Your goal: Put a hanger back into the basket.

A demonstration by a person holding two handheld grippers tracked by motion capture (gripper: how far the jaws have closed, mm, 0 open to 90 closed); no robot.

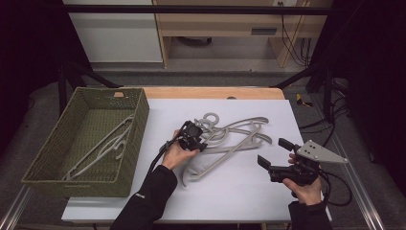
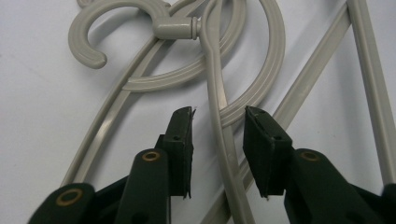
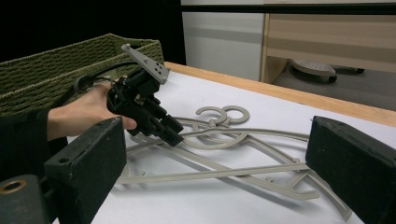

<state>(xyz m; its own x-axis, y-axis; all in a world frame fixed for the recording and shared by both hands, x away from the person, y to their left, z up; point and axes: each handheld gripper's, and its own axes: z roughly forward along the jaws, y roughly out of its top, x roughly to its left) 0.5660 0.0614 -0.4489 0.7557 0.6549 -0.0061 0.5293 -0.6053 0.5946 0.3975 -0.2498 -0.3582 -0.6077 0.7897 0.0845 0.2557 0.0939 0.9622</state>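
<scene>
Several grey plastic hangers [image 1: 238, 132] lie tangled in the middle of the white table cover [image 1: 230, 191]. My left gripper [image 1: 193, 137] points down into the pile near the hooks. In the left gripper view its jaws [image 2: 219, 116] straddle one thin hanger arm [image 2: 215, 79], with a gap on each side of it, so the gripper is open. From the right gripper view, the left gripper [image 3: 170, 133] touches down on the hangers [image 3: 224, 172]. My right gripper [image 1: 271, 151] rests at the right of the pile, open, with nothing held between its jaws [image 3: 219, 154].
A green woven basket [image 1: 45, 158] stands at the left edge of the table with a couple of grey hangers [image 1: 109, 143] inside it; its wall [image 3: 70, 70] rises behind the left hand. The table's wooden edge [image 1: 210, 92] runs along the far side. Dark frame rails flank the table.
</scene>
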